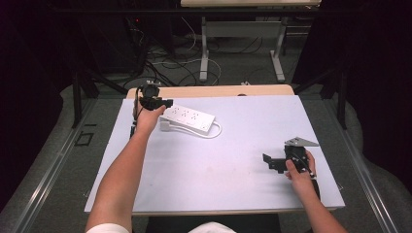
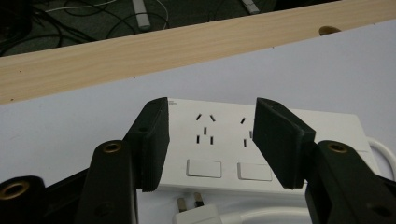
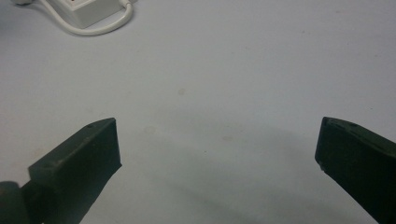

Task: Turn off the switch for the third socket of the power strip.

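Observation:
A white power strip [image 1: 189,118] lies flat at the far left of the white table top [image 1: 218,170], with its plug [image 1: 166,126] and looped white cord [image 1: 214,132] beside it. My left gripper [image 1: 160,103] hovers at the strip's left end. In the left gripper view the power strip [image 2: 210,140] shows its sockets and two switches between the jaws; my left gripper [image 2: 212,107] is part open, its pads apart from the strip. The plug [image 2: 196,212] lies just below. My right gripper [image 1: 272,162] rests near the right front, and its own view shows my right gripper [image 3: 219,126] wide open over bare table.
A wooden strip [image 1: 214,91] runs along the table's far edge, seen close as the wooden edge [image 2: 140,51]. Beyond it are floor cables and another desk's legs [image 1: 204,48]. The cord's loop [image 3: 93,25] lies far ahead of the right gripper.

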Tool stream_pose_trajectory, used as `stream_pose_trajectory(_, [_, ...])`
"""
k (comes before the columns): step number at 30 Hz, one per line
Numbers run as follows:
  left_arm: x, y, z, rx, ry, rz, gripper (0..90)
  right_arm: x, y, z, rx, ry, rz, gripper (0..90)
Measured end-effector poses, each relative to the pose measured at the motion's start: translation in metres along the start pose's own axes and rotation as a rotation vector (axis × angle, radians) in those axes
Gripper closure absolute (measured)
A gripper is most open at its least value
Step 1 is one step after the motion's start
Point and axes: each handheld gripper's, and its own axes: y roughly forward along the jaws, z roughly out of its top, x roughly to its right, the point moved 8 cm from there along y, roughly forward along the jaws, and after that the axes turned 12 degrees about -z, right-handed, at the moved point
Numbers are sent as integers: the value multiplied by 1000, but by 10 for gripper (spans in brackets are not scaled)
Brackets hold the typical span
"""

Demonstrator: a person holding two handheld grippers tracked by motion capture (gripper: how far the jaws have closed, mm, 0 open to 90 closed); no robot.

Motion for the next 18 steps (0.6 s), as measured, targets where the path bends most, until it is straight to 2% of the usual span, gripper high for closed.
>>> stream_pose_trajectory(3, [-3,3,-2,-16,7,16,481,0,0,0,-1,0,1,0])
stream_pose_trajectory(5, [-3,7,-2,-7,-2,7,494,0,1,0,0,-4,3,0])
stream_pose_trajectory(9, [-7,10,-5,-29,-3,14,508,1,1,-1,2,-4,6,0])
stream_pose_trajectory(13, [-10,16,-8,-36,-40,10,543,0,1,-1,-4,-1,6,0])
stream_pose_trajectory(15, [-12,19,-10,-52,-47,1,565,0,1,-1,-3,0,9,0])
stream_pose_trajectory(17, [-14,22,-11,-43,-49,10,573,0,1,-1,-3,-1,9,0])
stream_pose_trajectory(18, [-15,23,-12,-51,-60,1,594,0,2,-1,-6,3,9,0])
